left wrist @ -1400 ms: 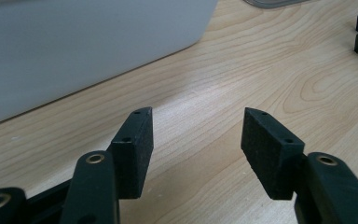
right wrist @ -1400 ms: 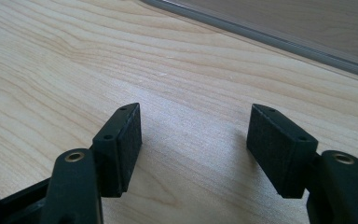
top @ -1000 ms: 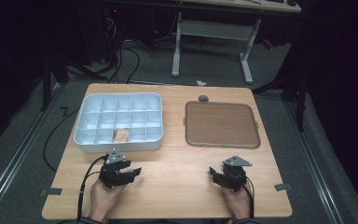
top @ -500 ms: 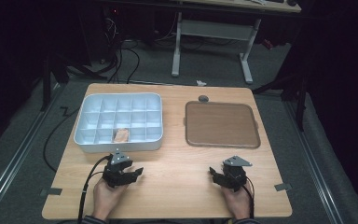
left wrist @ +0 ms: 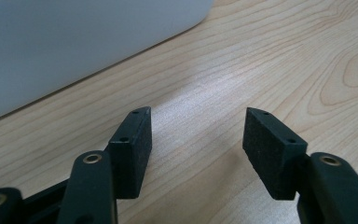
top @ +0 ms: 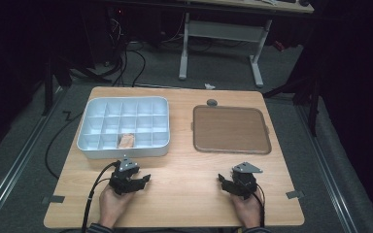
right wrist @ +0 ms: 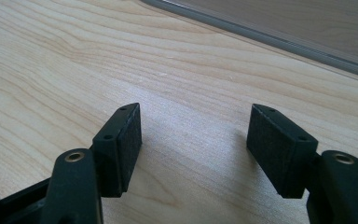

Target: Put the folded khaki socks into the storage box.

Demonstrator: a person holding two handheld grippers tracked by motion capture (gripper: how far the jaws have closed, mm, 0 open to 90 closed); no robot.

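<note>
Left tongs [top: 137,182] resting on light wooden surface [top: 184,165], near edge, jaws spread apart, nothing btwn. Right tongs [top: 229,183] likewise sitting w/ jaws apart, empty. White compartmented plastic tray [top: 123,127] lying far-left; small tan block [top: 126,141] sitting in front-row compartment. Brown flat square tray [top: 230,129] lying far-right. Small grey round knob [top: 211,102] sitting just beyond it.

— What sits between the jaws of the right gripper [right wrist: 193,140]?
— Nothing but bare wooden table [right wrist: 74,70]; the jaws stand wide apart, low over the grain.
— And beyond them?
— Ahead and to the right, the grey rim of a brown tray [right wrist: 279,35] — well clear of the pads.
</note>
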